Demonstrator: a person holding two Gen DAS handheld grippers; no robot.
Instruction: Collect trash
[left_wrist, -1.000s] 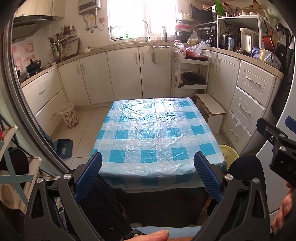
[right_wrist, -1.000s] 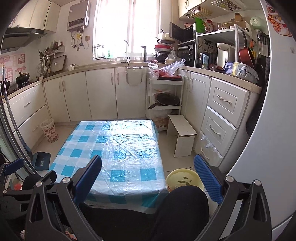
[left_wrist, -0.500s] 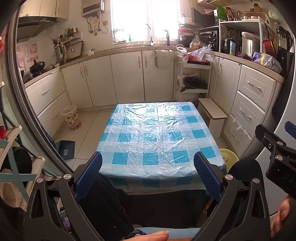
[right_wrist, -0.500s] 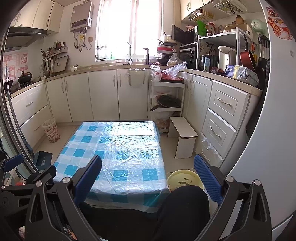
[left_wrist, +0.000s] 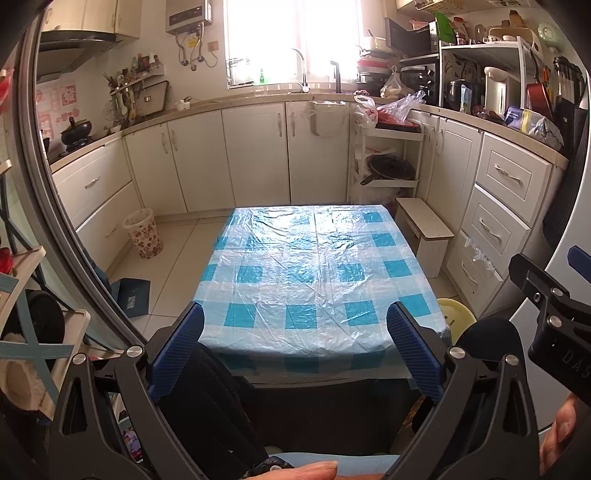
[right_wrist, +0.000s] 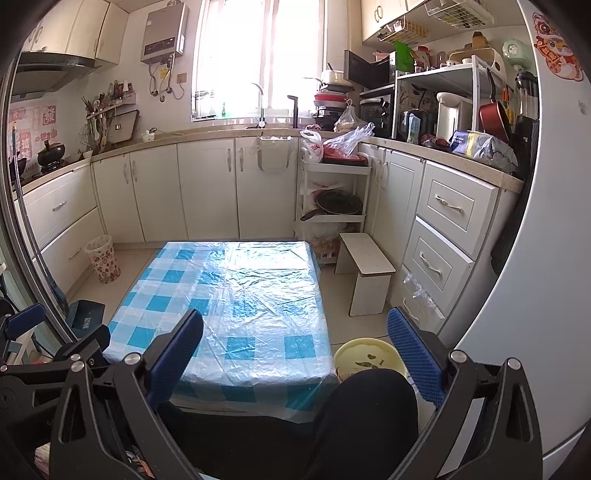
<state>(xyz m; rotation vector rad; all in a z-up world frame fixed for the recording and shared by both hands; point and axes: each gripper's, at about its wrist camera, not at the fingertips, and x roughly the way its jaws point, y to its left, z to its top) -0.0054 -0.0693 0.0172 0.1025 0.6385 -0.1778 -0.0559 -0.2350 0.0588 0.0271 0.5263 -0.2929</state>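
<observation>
Kitchen holdings, listed from my two hands. Item one: my left gripper (left_wrist: 295, 347), blue pads spread wide, nothing between them, held above my lap at the near end of the table (left_wrist: 317, 266). Item two: my right gripper (right_wrist: 295, 354), pads likewise spread wide and bare, held beside the left one; its black frame shows at the right edge of the left view. Item three: table, low, covered by a blue-and-white checked plastic sheet (right_wrist: 236, 295), wrinkled and shiny under the window light. Item four: wastebasket (left_wrist: 143, 232), patterned, with a liner, standing on the tiled floor left of the table against the cabinets (left_wrist: 255, 155); I cannot tell what lies inside it. Trash to be gathered: I cannot pick out any loose piece in either view. Item five: yellow stool (right_wrist: 365, 360), round, just beside the table's near right corner, partly behind my dark-trousered knee (right_wrist: 365, 413). Item six: white step stool (right_wrist: 367, 273), on the floor right of the table, in front of the drawers. Item seven: white rack (right_wrist: 332, 195) holding a dark pan, with plastic bags on top.
</observation>
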